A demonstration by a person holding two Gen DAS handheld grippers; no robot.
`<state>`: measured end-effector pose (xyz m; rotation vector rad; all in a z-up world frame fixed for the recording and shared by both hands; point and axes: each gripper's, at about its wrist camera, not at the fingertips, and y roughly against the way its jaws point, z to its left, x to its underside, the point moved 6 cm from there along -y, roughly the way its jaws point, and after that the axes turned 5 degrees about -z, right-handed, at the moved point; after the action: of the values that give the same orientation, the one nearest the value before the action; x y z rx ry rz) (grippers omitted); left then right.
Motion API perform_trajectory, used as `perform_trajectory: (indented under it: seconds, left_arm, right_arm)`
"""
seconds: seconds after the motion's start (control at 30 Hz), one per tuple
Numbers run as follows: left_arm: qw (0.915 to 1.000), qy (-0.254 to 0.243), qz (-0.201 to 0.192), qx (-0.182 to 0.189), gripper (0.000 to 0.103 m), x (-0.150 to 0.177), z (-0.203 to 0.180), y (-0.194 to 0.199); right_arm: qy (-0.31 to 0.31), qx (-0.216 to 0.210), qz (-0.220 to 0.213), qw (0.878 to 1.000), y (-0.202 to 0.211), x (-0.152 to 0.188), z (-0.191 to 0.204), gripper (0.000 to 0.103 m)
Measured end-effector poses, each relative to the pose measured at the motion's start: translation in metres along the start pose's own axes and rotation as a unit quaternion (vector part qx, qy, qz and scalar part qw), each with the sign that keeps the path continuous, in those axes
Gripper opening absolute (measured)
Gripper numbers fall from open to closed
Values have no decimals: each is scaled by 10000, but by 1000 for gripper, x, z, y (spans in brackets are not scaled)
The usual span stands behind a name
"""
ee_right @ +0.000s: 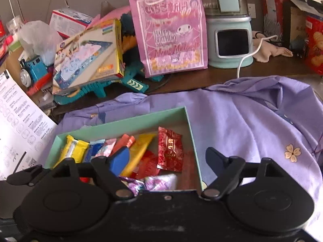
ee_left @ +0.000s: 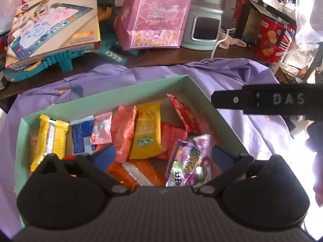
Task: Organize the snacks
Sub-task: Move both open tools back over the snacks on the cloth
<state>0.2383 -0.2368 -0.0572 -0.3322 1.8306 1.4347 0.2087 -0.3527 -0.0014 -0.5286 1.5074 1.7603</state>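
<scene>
Both claws hanging apart and empty over the green box (ee_left: 182, 84) on the purple cloth (ee_right: 242, 121): left claw (ee_left: 163, 154), right claw (ee_right: 167, 156). Snack packets (ee_left: 146, 133) lying loose inside: light, crinkly, slippery film. Likely best pinching a sealed end, gently.

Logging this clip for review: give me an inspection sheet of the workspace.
Surface: purple cloth over a brown table.
Job's things: green box holding snack packets, purple packet nearest.
Clutter: pink bag, toy box, toy train, cookie tin.
Grippers: left gripper and right gripper open, empty, over the box.
Cables: white cable by the mint appliance.
Surroundings: printed sheet.
</scene>
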Motion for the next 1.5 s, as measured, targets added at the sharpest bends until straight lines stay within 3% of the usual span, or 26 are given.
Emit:
perform_trajectory:
  seconds: [0.07,0.2,0.53,0.8,1.23,1.5]
  left_arm:
    - [10000,43,44,-4,103,0,0,4]
    - [9999,116,80,-20,103,3,0,15]
    - [10000,57,-38,-19,103,11,-8,58]
    - [10000,-12,-26,15,103,43,-13,89]
    - [9986,64,498,-171,103,112,-1,76]
    - [9957,327,794,-336,103,127,9,43]
  right_arm:
    - [-16,35,-52,10000,7,0,-1,95]
    - [-21,91,-143,9999,23,3,-2,103]
    - [-55,123,-188,9997,70,21,0,103]
    - [-147,200,-195,9995,107,49,-9,103]
    - [-641,497,119,9966,117,120,-45,103]
    - [-911,701,352,9928,103,144,-66,84]
